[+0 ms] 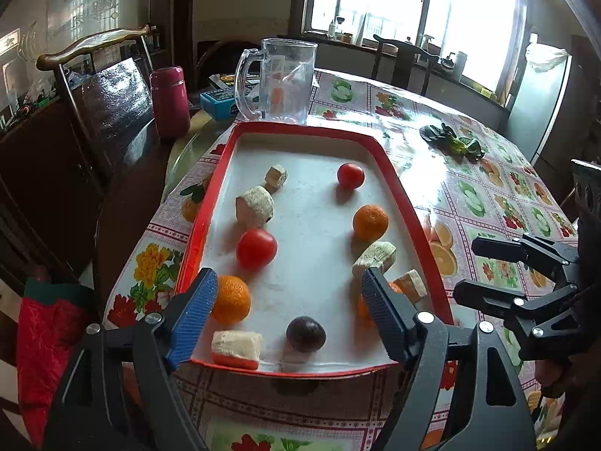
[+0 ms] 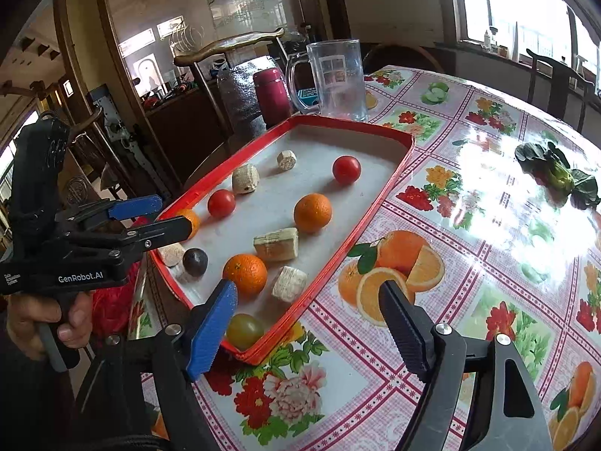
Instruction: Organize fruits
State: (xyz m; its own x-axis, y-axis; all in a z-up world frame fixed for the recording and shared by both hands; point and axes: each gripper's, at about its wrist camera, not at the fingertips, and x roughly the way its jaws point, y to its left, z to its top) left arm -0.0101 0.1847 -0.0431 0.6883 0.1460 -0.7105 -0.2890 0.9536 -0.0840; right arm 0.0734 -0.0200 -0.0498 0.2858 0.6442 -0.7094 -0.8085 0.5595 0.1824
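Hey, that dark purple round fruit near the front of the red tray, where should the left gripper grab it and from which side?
Grip the dark fruit across its widest middle, coming straight down from above with the left gripper, whose jaws already stand open on either side. It is round and smooth, so a hold off the middle would likely slip. The corn piece sits close on one side, so keep that jaw clear of it.

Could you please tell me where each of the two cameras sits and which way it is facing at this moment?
Left wrist: on the left gripper at the red tray's near short end, facing along it toward the glass mug; the right gripper shows at right.
Right wrist: on the right gripper, off the tray's corner over the tablecloth; the left gripper and hand show at left.
Shared: tray, mug, each other's gripper.
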